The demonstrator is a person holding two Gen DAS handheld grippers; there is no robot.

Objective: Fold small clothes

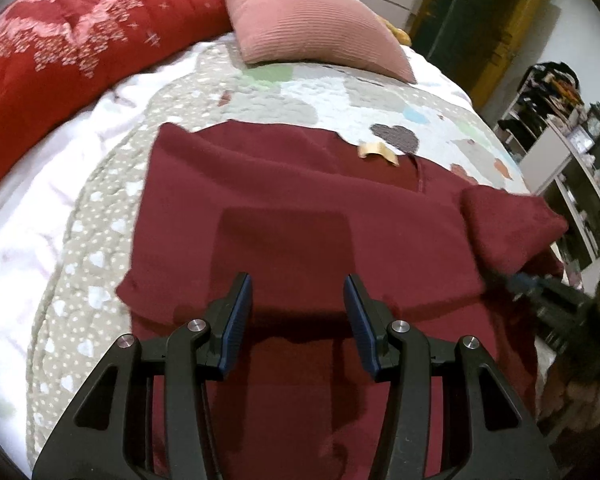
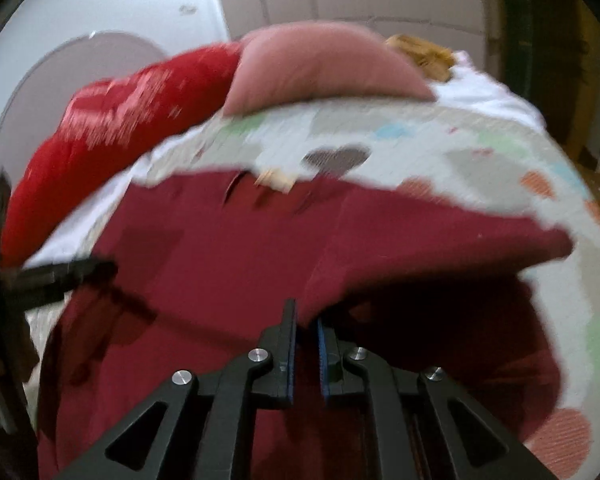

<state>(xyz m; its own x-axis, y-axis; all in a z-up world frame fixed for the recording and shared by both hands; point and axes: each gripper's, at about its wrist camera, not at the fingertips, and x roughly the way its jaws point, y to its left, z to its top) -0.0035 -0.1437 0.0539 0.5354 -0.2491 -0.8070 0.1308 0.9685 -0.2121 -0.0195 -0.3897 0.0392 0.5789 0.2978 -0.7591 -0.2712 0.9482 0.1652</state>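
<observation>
A dark red garment lies spread on the patterned quilt, its left side folded in. My left gripper hovers open and empty just above its near middle. My right gripper is shut on the garment's right edge and holds that flap lifted over the rest of the cloth. In the left wrist view the lifted flap shows at the right, with the right gripper blurred below it. The left gripper shows blurred at the left of the right wrist view.
A pink cushion and a red patterned duvet lie at the bed's far end. A small tan tag sits at the garment's far edge. White shelves with clutter stand off the bed to the right.
</observation>
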